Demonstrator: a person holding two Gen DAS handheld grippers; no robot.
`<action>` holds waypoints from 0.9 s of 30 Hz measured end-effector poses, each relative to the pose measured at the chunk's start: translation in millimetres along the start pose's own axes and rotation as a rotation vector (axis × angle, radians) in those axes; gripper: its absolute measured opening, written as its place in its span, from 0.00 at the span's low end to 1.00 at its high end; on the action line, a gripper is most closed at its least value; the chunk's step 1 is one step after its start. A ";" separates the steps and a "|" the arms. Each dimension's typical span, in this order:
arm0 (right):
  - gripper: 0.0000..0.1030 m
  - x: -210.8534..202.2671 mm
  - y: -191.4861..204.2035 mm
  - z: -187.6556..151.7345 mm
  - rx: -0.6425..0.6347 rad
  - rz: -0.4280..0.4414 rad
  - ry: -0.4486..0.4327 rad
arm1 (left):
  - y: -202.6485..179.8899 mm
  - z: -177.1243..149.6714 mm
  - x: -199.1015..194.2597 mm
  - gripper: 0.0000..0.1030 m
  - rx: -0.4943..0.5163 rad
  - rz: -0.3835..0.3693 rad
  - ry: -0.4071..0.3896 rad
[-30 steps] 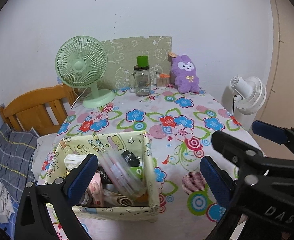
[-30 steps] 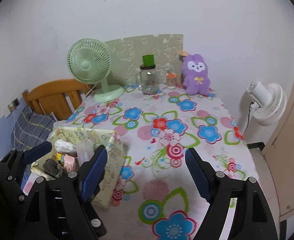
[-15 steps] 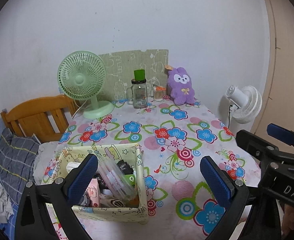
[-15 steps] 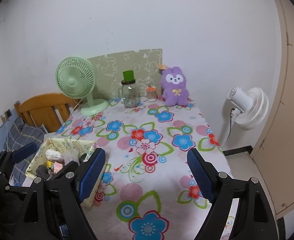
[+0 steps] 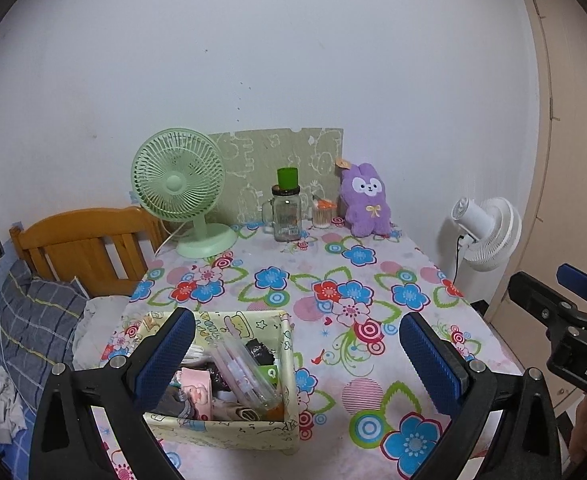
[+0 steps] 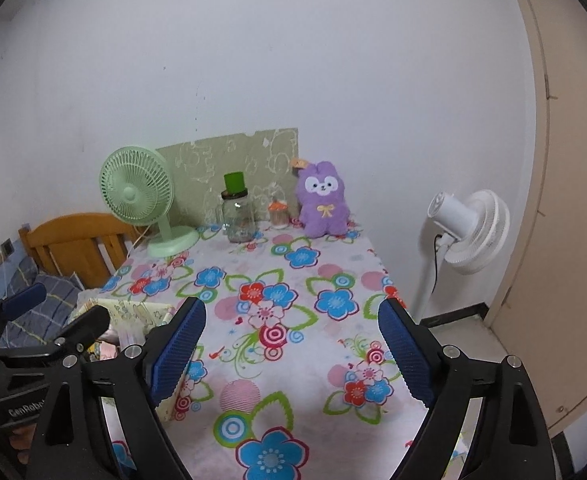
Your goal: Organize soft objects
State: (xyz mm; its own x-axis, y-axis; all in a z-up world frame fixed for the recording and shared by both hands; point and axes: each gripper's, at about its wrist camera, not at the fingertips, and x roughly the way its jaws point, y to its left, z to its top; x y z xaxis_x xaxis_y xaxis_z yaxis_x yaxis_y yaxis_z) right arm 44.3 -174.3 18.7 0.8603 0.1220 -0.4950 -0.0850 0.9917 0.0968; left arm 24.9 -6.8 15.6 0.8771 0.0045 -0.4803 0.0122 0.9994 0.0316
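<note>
My left claw hung spread wide, nothing btwn pads, over near edge of table w/ floral cloth. Storage box sat below left finger, stuffed w/ small items, clear plastic pack on top. My right claw was opening, jaws wide, nothing btwn them, only cloth underneath. Purple plush bunny stood upright at far edge against wall, just beside small cup & glass jar w/ green lid. Green desk fan left of jar. White floor fan off table's right side.
</note>
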 end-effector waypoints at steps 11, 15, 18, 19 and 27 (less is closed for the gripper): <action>0.92 -13.4 3.5 -1.8 0.004 0.023 -0.030 | 3.5 -0.9 -13.0 1.00 -0.013 0.003 -0.026; 0.94 -15.1 5.6 -2.2 0.000 0.032 -0.038 | 3.4 -1.5 -14.4 1.00 -0.017 0.005 -0.030; 0.95 -15.4 6.1 -1.7 0.000 0.033 -0.041 | 3.5 -1.4 -14.3 1.00 -0.017 0.005 -0.029; 0.95 -15.3 6.1 -1.7 0.002 0.033 -0.042 | 3.7 -1.5 -14.2 1.00 -0.018 0.005 -0.029; 0.96 -15.3 6.0 -2.0 0.001 0.033 -0.042 | 3.6 -1.4 -14.4 1.00 -0.016 0.005 -0.030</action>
State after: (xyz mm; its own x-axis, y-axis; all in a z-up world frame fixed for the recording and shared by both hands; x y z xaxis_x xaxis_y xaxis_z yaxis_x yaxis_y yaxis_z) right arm 29.6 -170.1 25.1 0.8773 0.1530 -0.4550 -0.1131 0.9870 0.1138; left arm 11.6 -3.2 21.3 0.8912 0.0086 -0.4536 0.0003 0.9998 0.0195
